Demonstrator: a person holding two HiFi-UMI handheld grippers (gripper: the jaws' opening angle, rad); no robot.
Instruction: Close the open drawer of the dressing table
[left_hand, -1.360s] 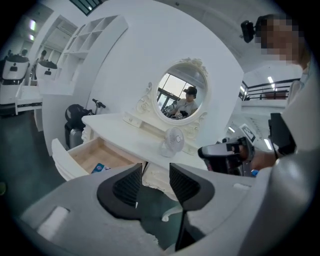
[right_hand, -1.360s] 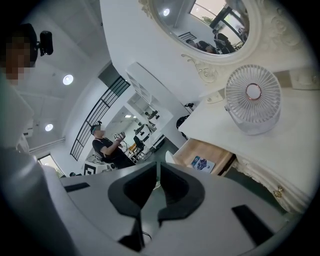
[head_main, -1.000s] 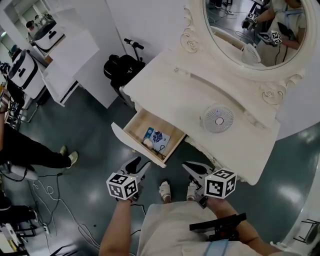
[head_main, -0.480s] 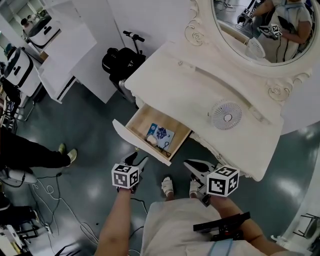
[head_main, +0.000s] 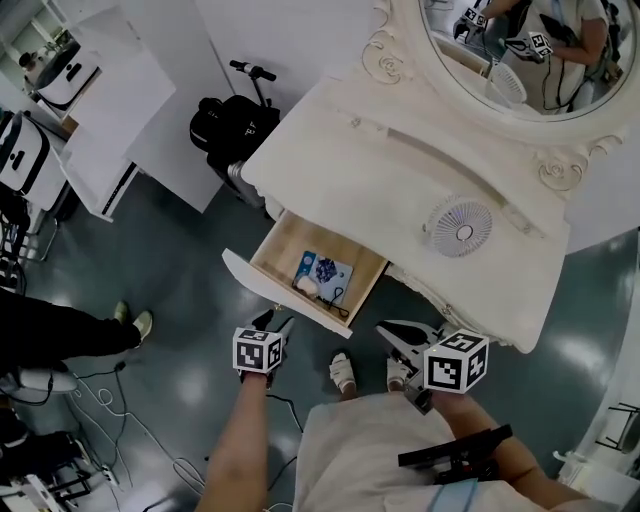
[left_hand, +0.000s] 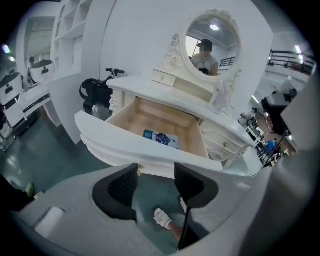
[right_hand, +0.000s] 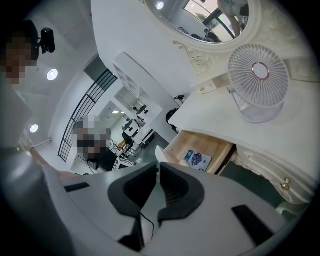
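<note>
- The drawer (head_main: 318, 262) stands pulled out from the front of the dressing table (head_main: 380, 180). Its wooden inside is open to view and its white front panel (head_main: 262, 288) faces the person.
- Inside the drawer lie a blue-and-white packet (head_main: 327, 272) and a small pale round thing (head_main: 307, 285) beside it.
- The left gripper (head_main: 276, 322) sits just in front of the panel and points down towards it. Whether it touches the panel cannot be told.
- In the left gripper view, the left gripper (left_hand: 156, 172) has its jaws spread wide. They have just been opening and hold nothing. The panel's lower edge shows just past the tips, and a small brass knob (left_hand: 138, 171) shows by the left fingertip.
- The right gripper (head_main: 400, 335) hangs to the right of the drawer, below the table's front edge and apart from it.
- In the right gripper view, the right gripper (right_hand: 158, 170) has its jaws drawn together with nothing between them, the tips almost meeting.
- A round white fan (head_main: 458, 228) stands on the tabletop, to the right of the drawer.
- An oval mirror (head_main: 510, 50) rises behind the fan.
- The person's feet (head_main: 343, 374) in white slippers show between the two grippers.
</note>
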